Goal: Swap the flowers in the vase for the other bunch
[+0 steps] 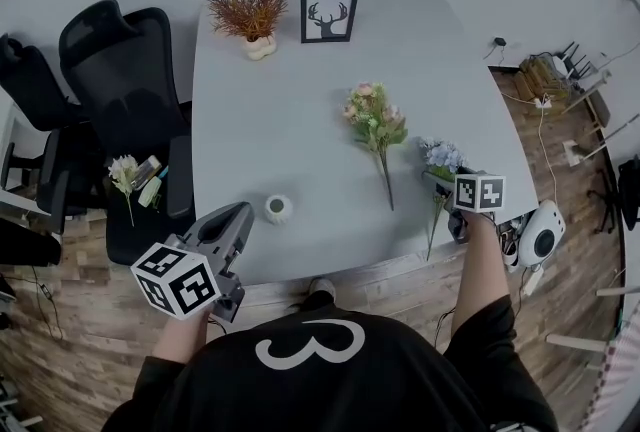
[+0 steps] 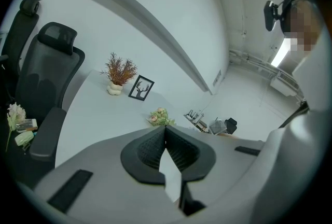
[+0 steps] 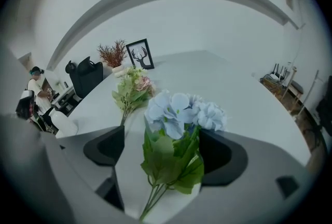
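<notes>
The grey table (image 1: 300,70) stood on a wooden floor (image 1: 70,320), with black chairs (image 1: 125,60) at its left edge. Only the head view showed the small white vase (image 1: 279,209) at the near edge. The pink bunch (image 1: 375,120) lay in the middle. The right gripper view showed the right gripper (image 3: 163,145) spread wide around the blue bunch (image 3: 181,111), which lay by the near right corner. The left gripper (image 2: 165,132) had its jaws pressed together.

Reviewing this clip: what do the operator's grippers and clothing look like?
The left gripper and right gripper have smooth grey shells with black pads. The left cube and right cube are white with black square markers. The person wears a black top bearing a white mark.
</notes>
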A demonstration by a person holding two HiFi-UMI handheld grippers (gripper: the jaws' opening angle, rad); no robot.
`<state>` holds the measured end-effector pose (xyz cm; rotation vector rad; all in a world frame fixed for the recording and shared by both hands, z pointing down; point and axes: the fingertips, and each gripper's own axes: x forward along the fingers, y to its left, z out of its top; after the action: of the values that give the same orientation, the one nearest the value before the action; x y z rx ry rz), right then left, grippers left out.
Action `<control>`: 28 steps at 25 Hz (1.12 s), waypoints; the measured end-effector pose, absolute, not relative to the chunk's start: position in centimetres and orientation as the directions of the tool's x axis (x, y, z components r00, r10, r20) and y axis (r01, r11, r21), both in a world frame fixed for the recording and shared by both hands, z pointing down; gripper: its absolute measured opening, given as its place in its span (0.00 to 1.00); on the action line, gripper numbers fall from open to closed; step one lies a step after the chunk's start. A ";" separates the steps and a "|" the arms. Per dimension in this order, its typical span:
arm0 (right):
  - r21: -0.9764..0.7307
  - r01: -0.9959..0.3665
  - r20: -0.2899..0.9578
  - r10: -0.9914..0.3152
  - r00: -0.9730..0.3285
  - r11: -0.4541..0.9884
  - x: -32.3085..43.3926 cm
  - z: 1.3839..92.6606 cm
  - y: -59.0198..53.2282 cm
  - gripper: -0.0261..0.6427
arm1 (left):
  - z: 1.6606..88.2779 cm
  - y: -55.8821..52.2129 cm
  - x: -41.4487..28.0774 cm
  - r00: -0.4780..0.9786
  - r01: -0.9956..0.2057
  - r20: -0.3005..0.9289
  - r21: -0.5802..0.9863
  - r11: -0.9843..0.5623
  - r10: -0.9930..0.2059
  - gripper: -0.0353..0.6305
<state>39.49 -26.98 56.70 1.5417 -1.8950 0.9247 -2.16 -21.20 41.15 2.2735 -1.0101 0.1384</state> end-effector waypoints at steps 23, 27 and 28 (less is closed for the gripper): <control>-0.130 -0.962 0.641 -0.720 -0.265 0.239 36.1 46.5 -29.5 0.70 | 41.4 -20.2 -4.0 0.721 -0.665 0.296 0.548 -0.506 -0.627 0.07; -0.206 -0.928 0.440 -0.818 -0.370 0.309 31.0 41.4 -28.3 0.45 | 40.6 -19.8 -4.8 0.718 -0.664 0.278 0.550 -0.508 -0.638 0.07; -0.215 -0.917 0.385 -0.834 -0.395 0.335 29.5 40.1 -27.7 0.36 | 40.3 -19.6 -4.9 0.718 -0.662 0.271 0.550 -0.509 -0.641 0.07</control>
<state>29.52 -27.72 40.05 1.5944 -2.3914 0.5935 -4.92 -19.60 40.31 2.2790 -0.9840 0.0435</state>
